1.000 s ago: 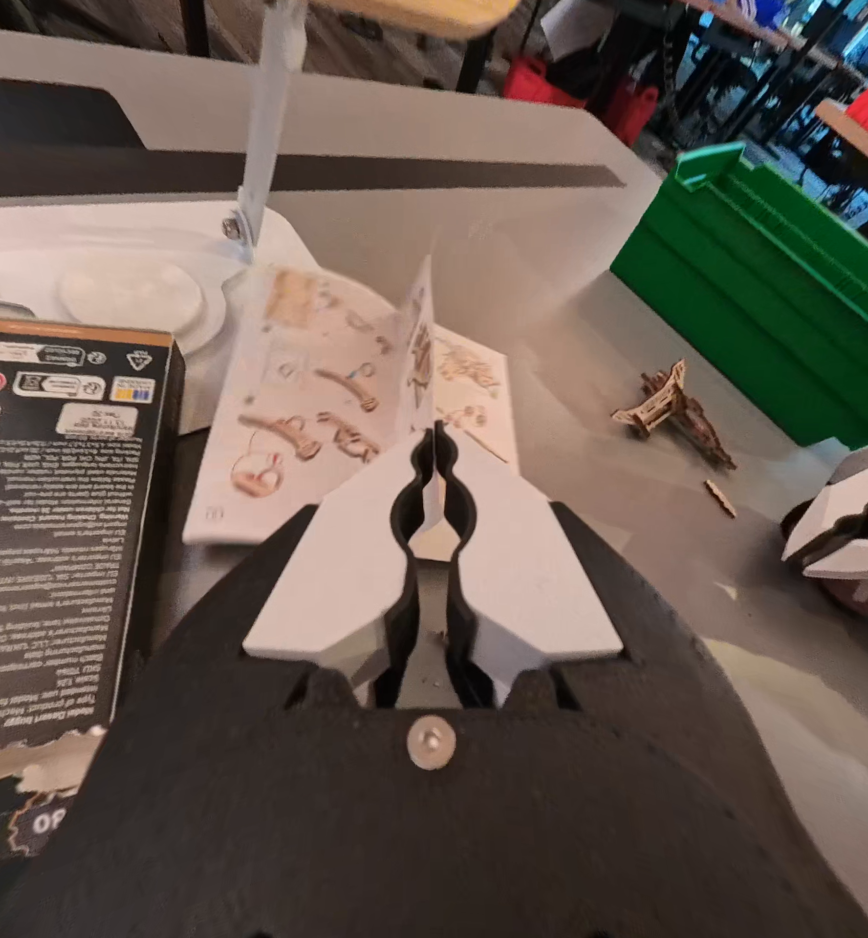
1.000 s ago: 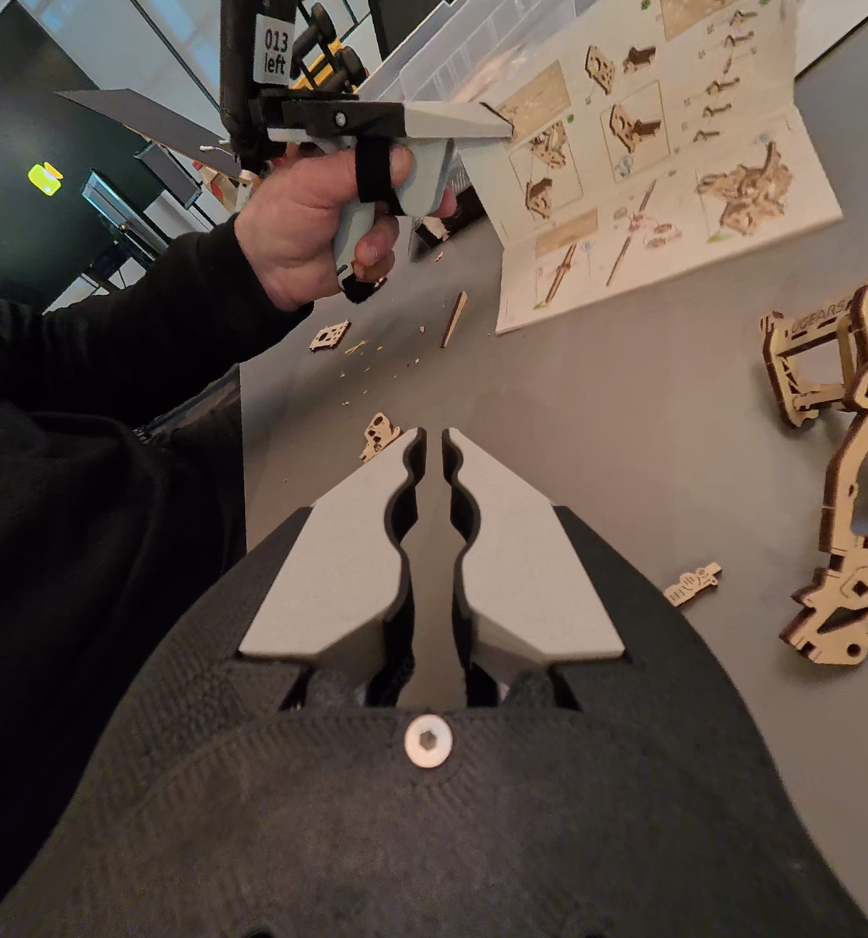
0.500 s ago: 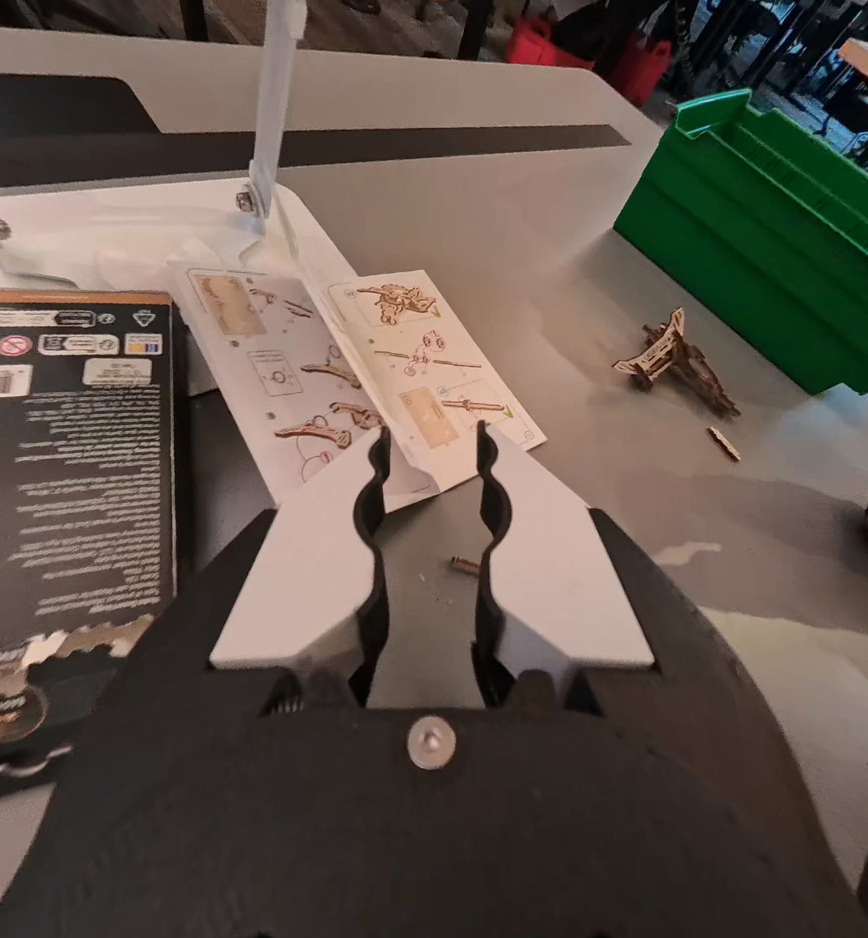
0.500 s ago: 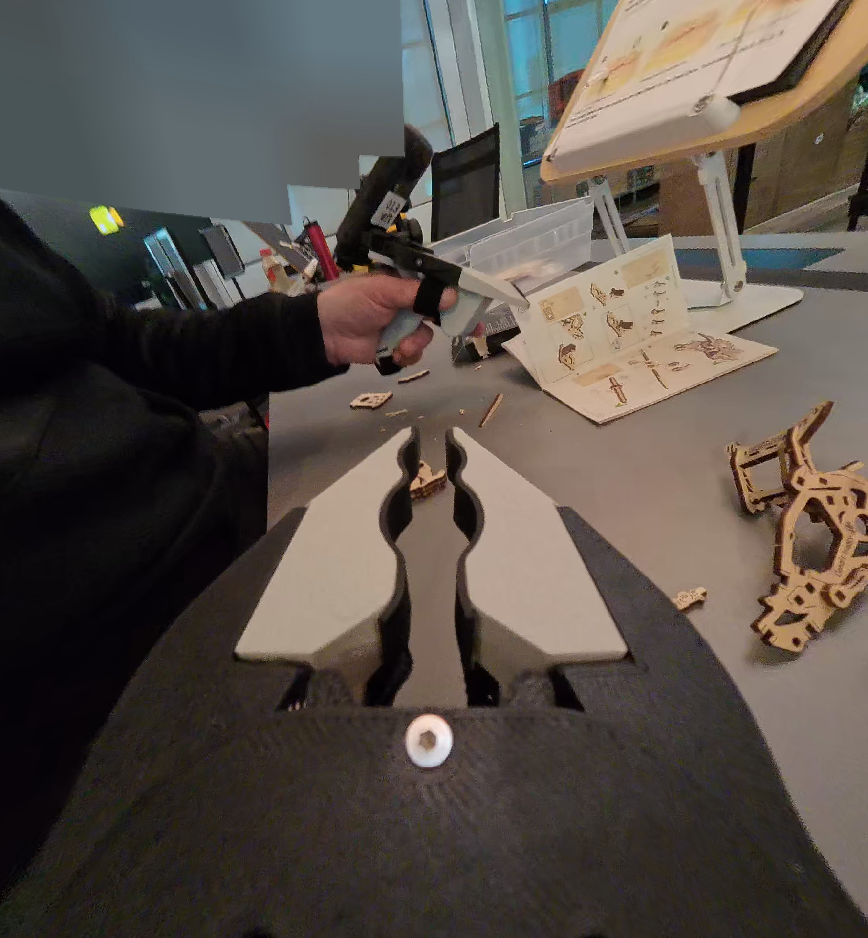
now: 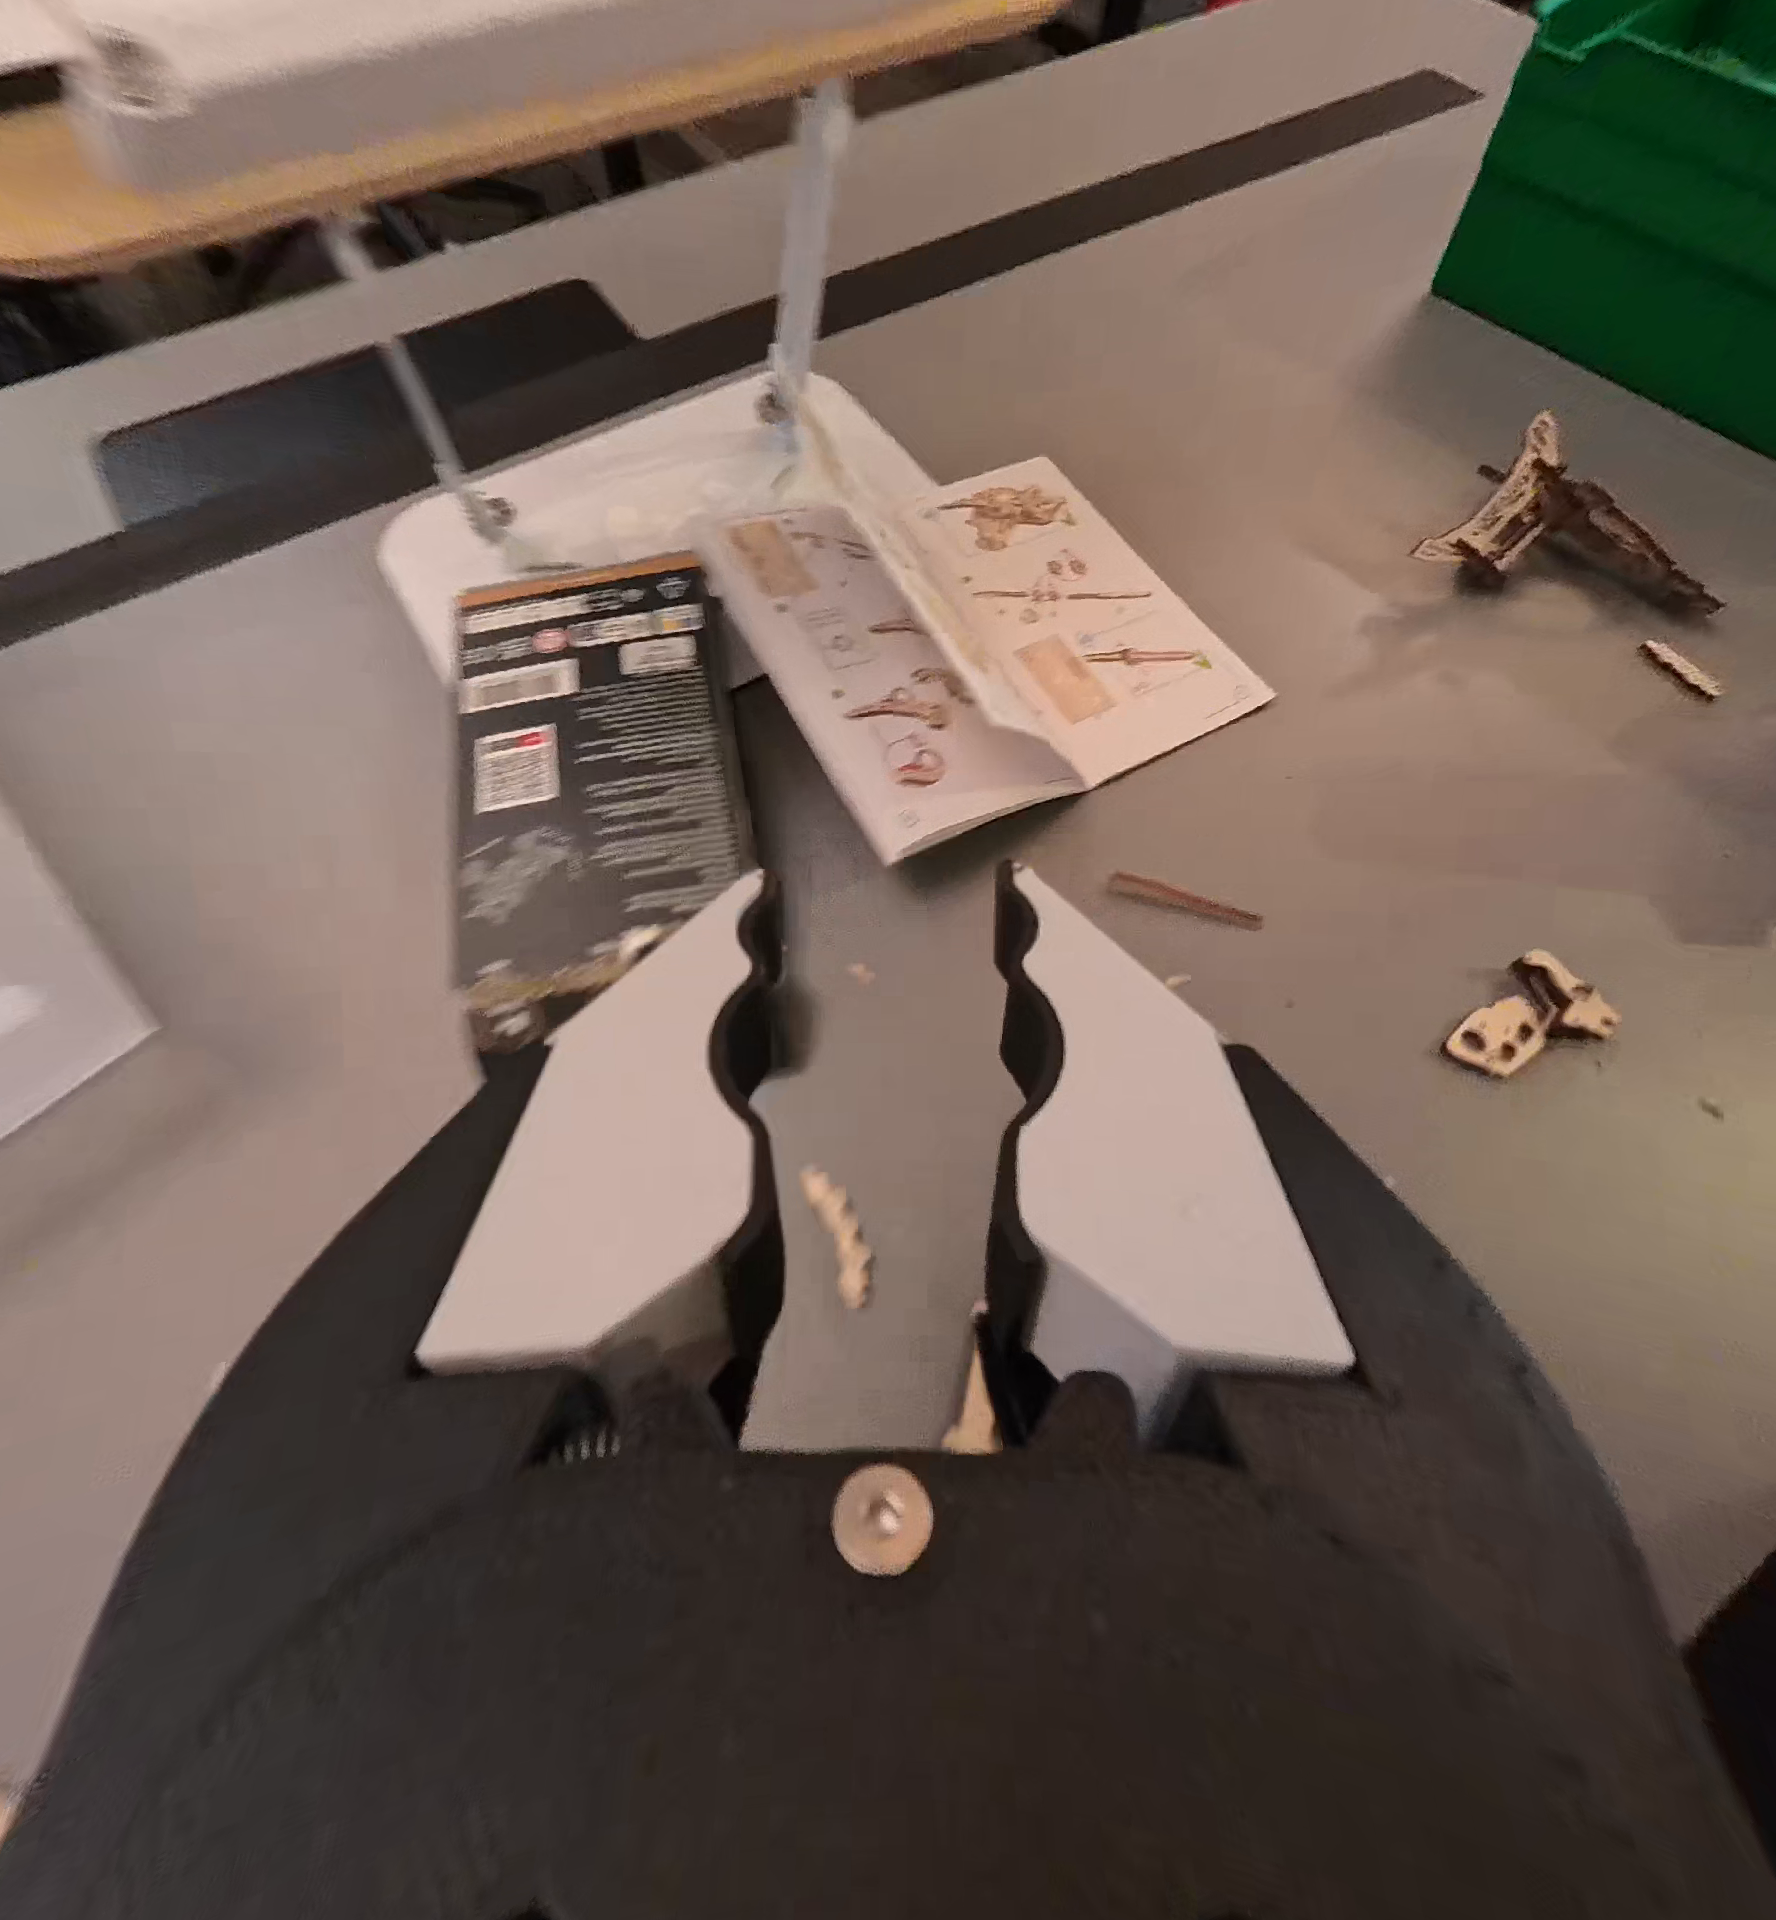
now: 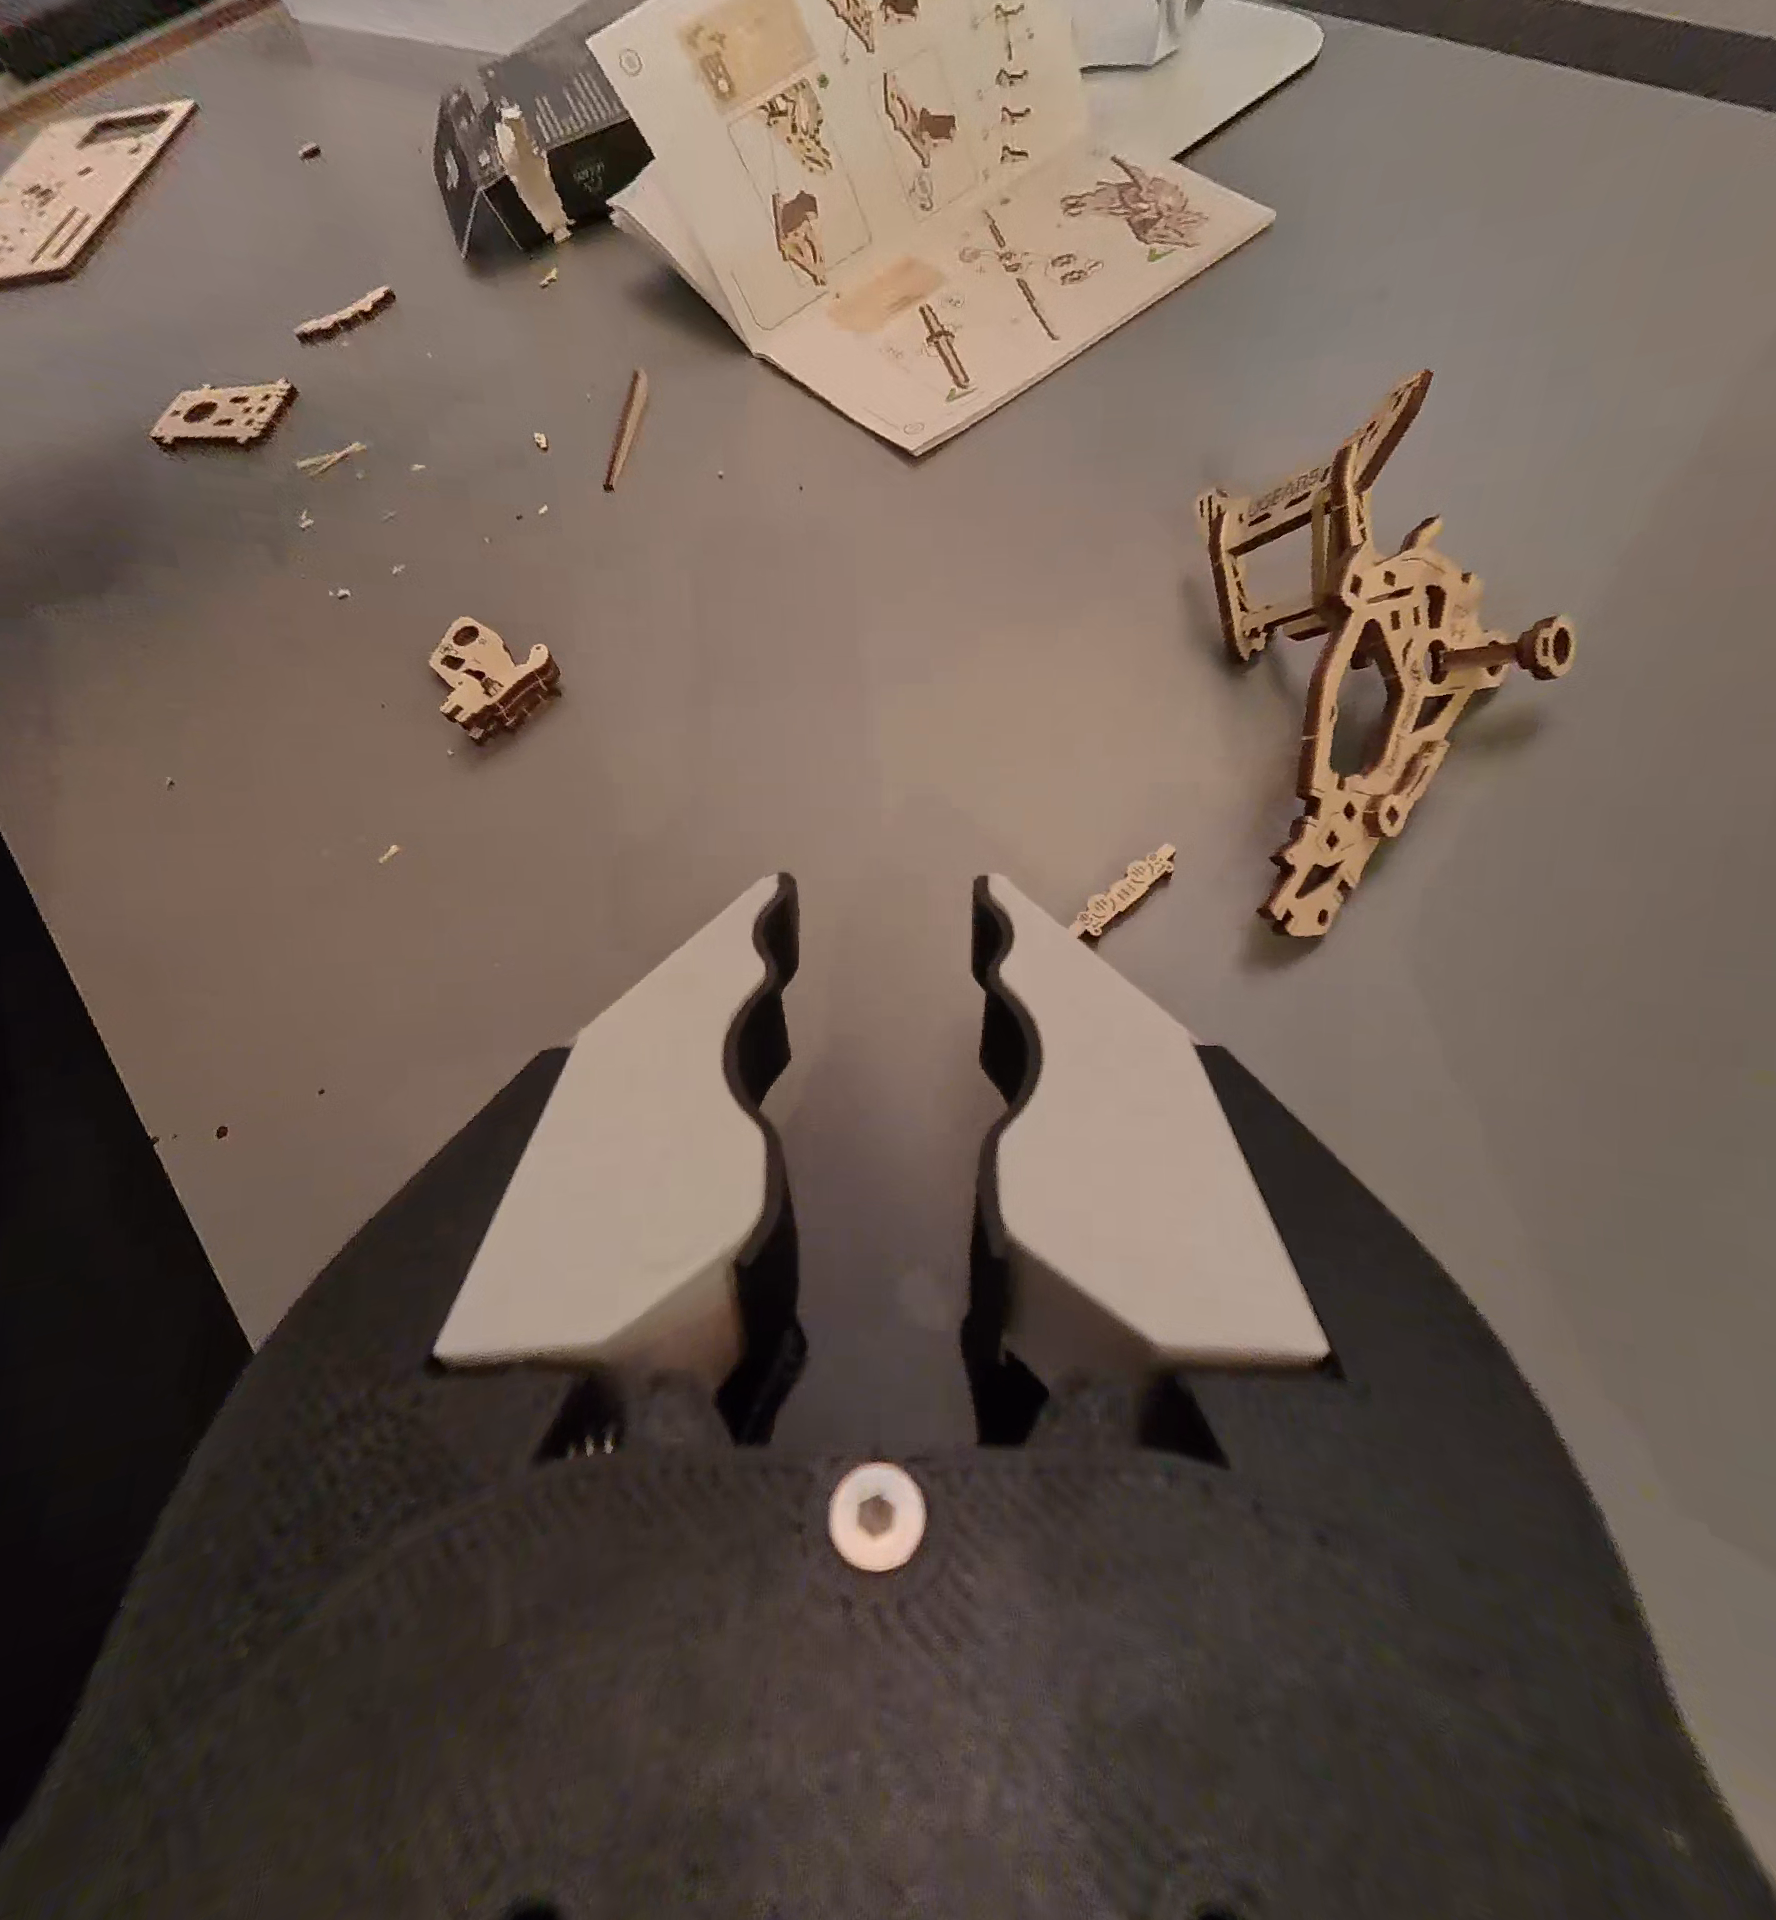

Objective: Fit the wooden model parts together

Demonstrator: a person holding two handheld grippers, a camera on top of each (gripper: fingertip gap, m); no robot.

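Observation:
The part-built wooden model [image 6: 1367,665] stands on the grey table at the right of the right wrist view; it also shows far right in the left wrist view [image 5: 1549,535]. A small stacked wooden part [image 6: 494,681] lies left of centre, and shows in the left wrist view [image 5: 1523,1023]. A small toothed strip [image 5: 840,1236] lies on the table between my left gripper's fingers. My left gripper [image 5: 886,894] is open and empty above the table. My right gripper [image 6: 882,894] is open and empty, with a tiny flat part [image 6: 1123,904] just right of its tip.
An open instruction booklet [image 6: 951,223] and a black box [image 5: 593,769] lie at the back. A wooden stick [image 6: 626,428], a flat plate part [image 6: 224,412], a curved strip [image 6: 344,315] and a punched sheet [image 6: 53,197] lie at the left. A green bin [image 5: 1684,197] stands far right. About 35 centimeters separates my left fingertips from my right. The wooden stick [image 6: 626,428] sits 15 centimeters or so from the ends of my left fingers. It turns up in the left wrist view [image 5: 1178,899] as well.
My left gripper let go of the booklet page, opened wide and pulled back. My right gripper opened wider and tilted down toward the table.

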